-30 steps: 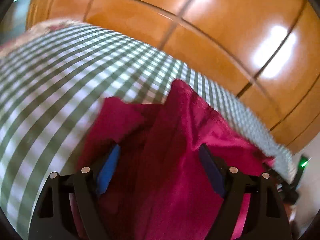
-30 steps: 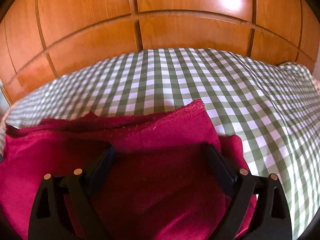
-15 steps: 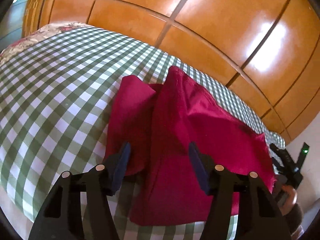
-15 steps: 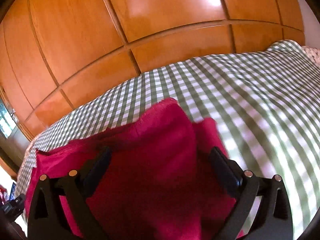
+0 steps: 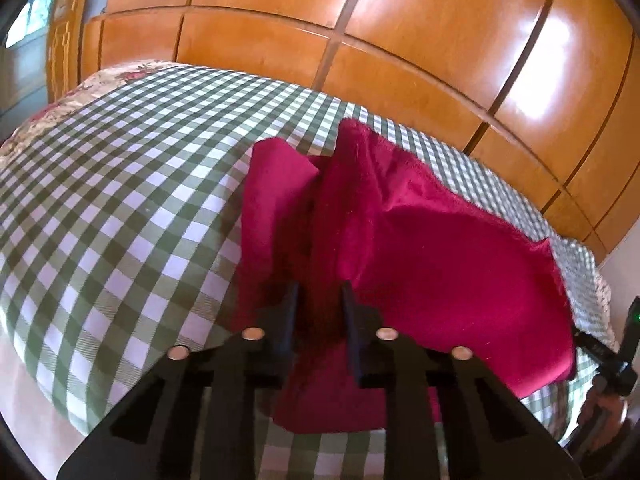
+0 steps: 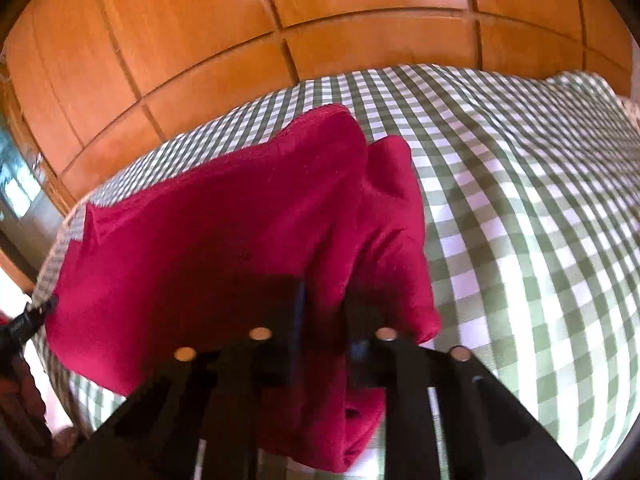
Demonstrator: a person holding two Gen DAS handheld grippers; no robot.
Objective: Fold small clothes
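A crimson fleece garment [image 5: 420, 248] lies partly folded on a green-and-white checked bedspread [image 5: 120, 208]. My left gripper [image 5: 318, 300] is shut on the garment's near left edge, its fingers pinching a ridge of cloth. In the right wrist view the same garment [image 6: 224, 232] fills the left half. My right gripper [image 6: 324, 308] is shut on its near right edge, and a folded flap [image 6: 394, 216] hangs beside the fingers. The stretch of garment between both grippers is lifted off the bedspread [image 6: 520, 200].
Glossy orange wooden wardrobe doors [image 5: 400, 32] stand right behind the bed. A floral cover [image 5: 48, 112] shows at the bed's far left corner. The other gripper and hand [image 5: 608, 364] appear at the right edge of the left view.
Both grippers have gone from wide open to shut on the garment's near edge and drawn back. The cloth's near edge has risen off the bedspread.
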